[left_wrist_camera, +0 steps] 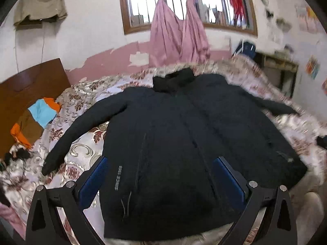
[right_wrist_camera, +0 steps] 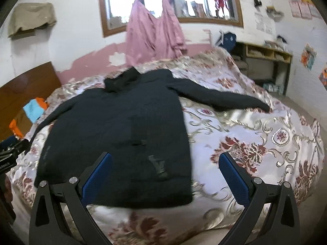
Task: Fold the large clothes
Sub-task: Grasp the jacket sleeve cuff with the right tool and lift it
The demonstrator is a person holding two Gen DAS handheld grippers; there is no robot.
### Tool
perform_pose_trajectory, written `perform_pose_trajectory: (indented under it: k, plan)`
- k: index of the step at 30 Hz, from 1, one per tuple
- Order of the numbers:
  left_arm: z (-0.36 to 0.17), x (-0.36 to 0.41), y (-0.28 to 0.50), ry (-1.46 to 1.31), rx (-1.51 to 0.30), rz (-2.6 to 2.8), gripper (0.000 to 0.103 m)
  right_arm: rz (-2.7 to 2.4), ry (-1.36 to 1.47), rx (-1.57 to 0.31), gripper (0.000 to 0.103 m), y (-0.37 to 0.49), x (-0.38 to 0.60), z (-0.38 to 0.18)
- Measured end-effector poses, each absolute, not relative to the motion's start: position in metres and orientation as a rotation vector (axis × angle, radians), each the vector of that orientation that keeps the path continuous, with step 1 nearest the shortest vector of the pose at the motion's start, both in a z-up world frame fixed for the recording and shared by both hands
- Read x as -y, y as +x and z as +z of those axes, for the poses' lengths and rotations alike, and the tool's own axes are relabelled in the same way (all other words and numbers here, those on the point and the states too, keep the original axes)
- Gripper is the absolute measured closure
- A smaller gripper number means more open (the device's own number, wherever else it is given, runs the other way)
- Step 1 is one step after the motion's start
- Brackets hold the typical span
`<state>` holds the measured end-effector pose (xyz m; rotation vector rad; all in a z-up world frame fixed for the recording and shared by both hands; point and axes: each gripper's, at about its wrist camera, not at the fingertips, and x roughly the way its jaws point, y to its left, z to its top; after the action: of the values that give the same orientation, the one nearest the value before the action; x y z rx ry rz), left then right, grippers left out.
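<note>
Bedroom w/ white-and-pink walls, wood-framed window [left_wrist_camera: 188, 6] and knotted pink curtains [left_wrist_camera: 175, 32]. Bed covered by a floral bedspread [right_wrist_camera: 255, 143]; brown headboard [left_wrist_camera: 30, 89] at left, w/ an orange/blue/brown garment [left_wrist_camera: 34, 118] lying near it.

Black jacket [left_wrist_camera: 184, 143] lies flat, front up, at approx. bed centre. Long axis runs from hem (nearest the cameras) to collar [left_wrist_camera: 173, 79] — collar points toward the window wall. Both sleeves extend outward, left sleeve [left_wrist_camera: 81, 130] angled down toward the near edge, right sleeve [right_wrist_camera: 220, 100] roughly level. Vertical print near the hem reads approx. "SINCE 1988" — partly illegible.

Left gripper [left_wrist_camera: 161, 165] hovers over the jacket hem, jaws spread wide, nothing between them. Right gripper [right_wrist_camera: 165, 161] hovers over the hem's right corner, jaws likewise spread, empty. Both are aimed forward and down at the bed.
</note>
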<state>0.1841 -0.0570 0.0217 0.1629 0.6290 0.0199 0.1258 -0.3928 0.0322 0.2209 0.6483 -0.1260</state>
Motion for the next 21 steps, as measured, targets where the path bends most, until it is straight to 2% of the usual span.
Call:
perform_pose_trajectory:
  k: [9, 21]
  plan:
    - [-0.006, 0.104, 0.288, 0.168, -0.735, -0.052, 0.000, -0.145, 0.604, -0.750, 0.001, 0.176, 0.520, -0.036]
    - [-0.006, 0.239, 0.438, 0.136, -0.696, -0.249, 0.000, -0.396, 0.661, -0.728, 0.001, 0.312, 0.653, -0.042]
